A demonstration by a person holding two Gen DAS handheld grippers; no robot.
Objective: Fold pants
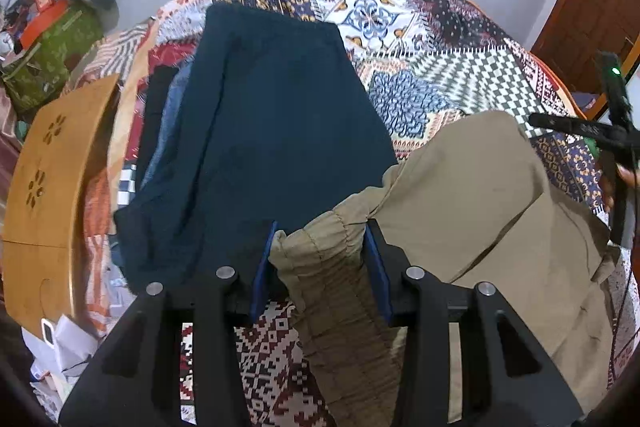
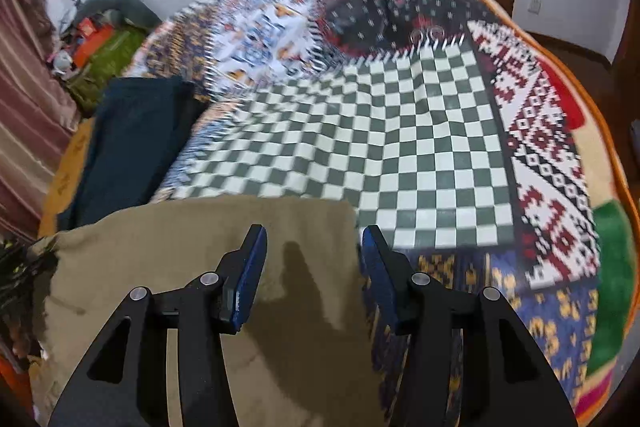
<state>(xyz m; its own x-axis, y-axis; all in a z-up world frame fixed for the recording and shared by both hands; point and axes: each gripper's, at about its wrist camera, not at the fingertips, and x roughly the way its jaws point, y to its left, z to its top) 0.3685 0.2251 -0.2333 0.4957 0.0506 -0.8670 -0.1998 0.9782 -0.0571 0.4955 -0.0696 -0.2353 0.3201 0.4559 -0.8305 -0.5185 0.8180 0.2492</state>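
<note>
Lying on the patterned bed (image 2: 420, 147) beside a dark navy garment (image 1: 272, 131), the khaki pants (image 1: 472, 195) look light, limp and crease-prone, best held at their gathered waistband, where the left gripper (image 1: 322, 263) pinches them while the right gripper (image 2: 314, 267) hangs jaws spread and empty above their cloth.

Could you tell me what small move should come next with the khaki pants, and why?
Probably open the left gripper: it alone grips the khaki pants by the gathered waistband, while the right gripper hangs open above the laid cloth on the patchwork bedspread.
</note>
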